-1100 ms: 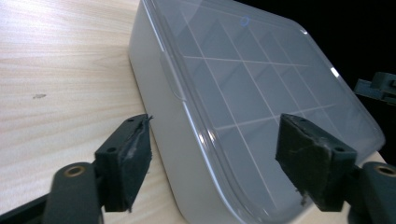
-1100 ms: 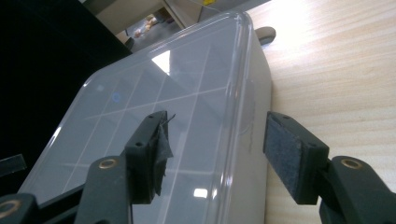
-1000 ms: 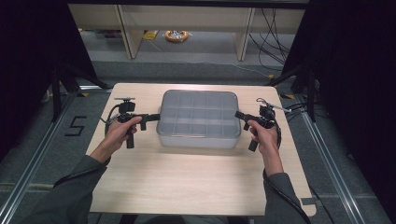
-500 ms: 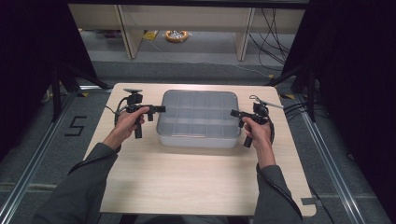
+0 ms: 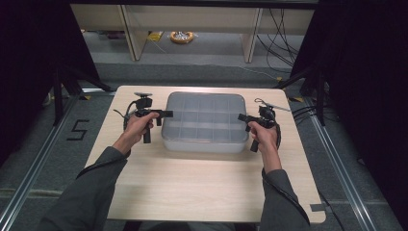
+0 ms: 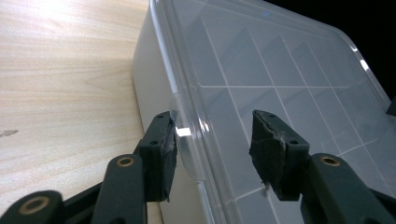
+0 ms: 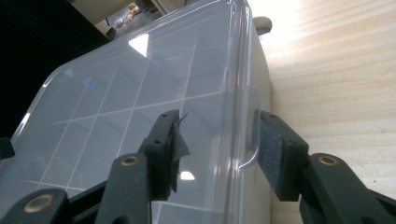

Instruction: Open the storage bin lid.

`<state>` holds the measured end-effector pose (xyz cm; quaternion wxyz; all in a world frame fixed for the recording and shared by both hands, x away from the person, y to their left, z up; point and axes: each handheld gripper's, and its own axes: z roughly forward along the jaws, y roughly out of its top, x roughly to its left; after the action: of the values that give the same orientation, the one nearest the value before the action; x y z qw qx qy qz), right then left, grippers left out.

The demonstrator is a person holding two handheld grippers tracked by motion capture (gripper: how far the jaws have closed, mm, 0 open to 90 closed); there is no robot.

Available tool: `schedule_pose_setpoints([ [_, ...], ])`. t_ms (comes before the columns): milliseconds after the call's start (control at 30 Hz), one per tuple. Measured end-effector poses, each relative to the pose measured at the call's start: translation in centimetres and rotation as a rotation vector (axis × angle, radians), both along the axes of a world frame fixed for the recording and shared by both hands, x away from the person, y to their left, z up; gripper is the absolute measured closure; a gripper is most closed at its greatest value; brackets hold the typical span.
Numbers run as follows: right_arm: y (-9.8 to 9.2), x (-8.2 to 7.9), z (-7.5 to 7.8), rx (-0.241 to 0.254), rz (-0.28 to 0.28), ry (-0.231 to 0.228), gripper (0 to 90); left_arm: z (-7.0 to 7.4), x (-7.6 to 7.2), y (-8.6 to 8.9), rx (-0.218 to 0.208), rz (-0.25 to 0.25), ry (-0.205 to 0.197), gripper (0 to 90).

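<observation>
A clear plastic compartment box (image 5: pixel 204 120) with its lid on lies in the middle of the wooden table (image 5: pixel 192 187). My left gripper (image 5: pixel 164 114) is at the box's left edge. Its jaws straddle the lid rim (image 6: pixel 187 107): the outer pad (image 6: pixel 164 151) touches a clear tab, while the inner pad (image 6: pixel 268 144) stands over the lid with a gap to the rim. My right gripper (image 5: pixel 242 118) mirrors this at the right edge, its outer pad (image 7: pixel 273 149) against the tab (image 7: pixel 252 135) and its inner pad (image 7: pixel 170 142) over the lid. Both pairs of jaws have just been closing.
Pale table surface (image 6: pixel 60 84) lies to the outside of each gripper. Beyond the table's far edge stands a low shelf (image 5: pixel 192 19) with cables and a small yellow object (image 5: pixel 182 36) on the floor. Dark curtains flank both sides.
My left hand has moved away from me and in against the box's left edge. Both grippers' jaws have narrowed around the lid rim. The right hand has barely shifted.
</observation>
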<state>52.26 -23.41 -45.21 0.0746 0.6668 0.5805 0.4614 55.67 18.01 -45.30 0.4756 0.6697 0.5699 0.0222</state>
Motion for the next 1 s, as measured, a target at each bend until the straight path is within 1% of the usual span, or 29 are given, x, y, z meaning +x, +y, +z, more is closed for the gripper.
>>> schedule_pose_setpoints([
  [33, 0.0, -0.1, 0.1, -0.021, -0.006, -0.008, 54.9, 0.2, -0.2, -0.1, -0.005, 0.017, 0.021, 51.4],
  [67, 0.0, -0.1, 0.2, -0.020, -0.009, -0.026, 55.4, 0.4, -0.3, 0.0, 0.024, 0.032, 0.005, 51.9],
  [100, 0.1, -0.2, 0.4, -0.024, -0.010, -0.033, 55.6, 0.7, -0.4, -0.1, 0.037, 0.029, -0.007, 51.9],
  [133, 0.3, -0.4, 0.8, -0.014, -0.020, -0.017, 55.8, 0.9, -0.6, 0.0, 0.056, 0.019, -0.016, 51.9],
  [167, 0.2, -0.4, 0.8, -0.046, -0.013, -0.035, 56.1, 1.2, -0.7, -0.1, 0.043, 0.030, -0.018, 52.3],
  [200, 0.1, -0.6, 1.0, -0.021, -0.027, -0.058, 59.0, 1.4, -0.9, -0.1, 0.042, 0.041, -0.020, 53.8],
  [233, 0.1, -0.6, 1.0, -0.021, -0.027, -0.058, 59.0, 1.6, -1.0, 0.0, 0.032, 0.048, -0.023, 53.8],
  [267, -0.3, -0.5, 1.0, -0.040, -0.012, -0.092, 59.6, 1.7, -1.2, 0.1, 0.028, 0.046, -0.025, 55.0],
  [300, -0.1, -0.8, 1.5, -0.001, -0.021, -0.076, 60.1, 1.9, -1.3, 0.1, 0.024, 0.046, -0.031, 55.8],
  [333, 0.0, -0.9, 1.7, 0.001, -0.035, -0.069, 60.9, 2.1, -1.5, 0.2, 0.021, 0.052, -0.036, 56.6],
  [367, 0.0, -1.1, 2.0, 0.021, -0.043, -0.063, 61.3, 2.4, -1.7, 0.2, 0.015, 0.056, -0.043, 57.4],
  [400, 0.0, -1.2, 2.2, 0.007, -0.042, -0.085, 61.5, 2.5, -1.8, 0.2, 0.015, 0.061, -0.050, 58.0],
  [433, -0.1, -1.3, 2.6, -0.006, -0.035, -0.117, 61.9, 2.7, -2.0, 0.2, 0.013, 0.065, -0.055, 58.5],
  [500, -0.1, -1.5, 2.9, 0.001, -0.042, -0.118, 62.0, 3.2, -2.3, 0.2, 0.008, 0.068, -0.064, 58.9],
  [533, -0.2, -1.6, 3.2, -0.019, -0.036, -0.146, 61.9, 3.4, -2.5, 0.2, 0.008, 0.069, -0.068, 59.1],
  [600, -0.1, -1.9, 3.7, -0.001, -0.044, -0.139, 62.4, 3.6, -2.8, 0.3, 0.005, 0.069, -0.070, 59.6],
  [667, -0.1, -2.1, 4.1, -0.001, -0.042, -0.161, 62.6, 4.0, -3.1, 0.4, -0.008, 0.070, -0.079, 59.7],
  [700, -0.1, -2.2, 4.4, 0.001, -0.042, -0.158, 62.6, 4.0, -3.2, 0.4, -0.016, 0.071, -0.083, 59.9],
  [733, -0.1, -2.2, 4.5, 0.003, -0.047, -0.167, 62.7, 4.2, -3.4, 0.4, -0.031, 0.077, -0.084, 60.0],
  [800, -0.1, -2.5, 4.8, 0.007, -0.050, -0.173, 62.7, 4.4, -3.7, 0.4, -0.033, 0.075, -0.098, 59.9],
  [833, -0.1, -2.6, 4.9, 0.019, -0.054, -0.165, 62.8, 4.5, -3.9, 0.4, -0.043, 0.072, -0.102, 60.0],
  [867, -0.3, -2.6, 4.9, 0.011, -0.052, -0.175, 62.8, 4.7, -4.1, 0.5, -0.047, 0.064, -0.106, 60.2],
  [900, -0.4, -2.7, 5.0, 0.019, -0.053, -0.178, 62.9, 4.8, -4.2, 0.4, -0.048, 0.063, -0.109, 60.4],
  [933, -0.6, -2.8, 4.9, 0.008, -0.047, -0.195, 63.1, 4.8, -4.3, 0.5, -0.048, 0.059, -0.109, 60.5],
  [1000, -0.6, -3.1, 5.1, 0.024, -0.049, -0.178, 63.1, 4.9, -4.5, 0.4, -0.049, 0.057, -0.112, 60.7],
])
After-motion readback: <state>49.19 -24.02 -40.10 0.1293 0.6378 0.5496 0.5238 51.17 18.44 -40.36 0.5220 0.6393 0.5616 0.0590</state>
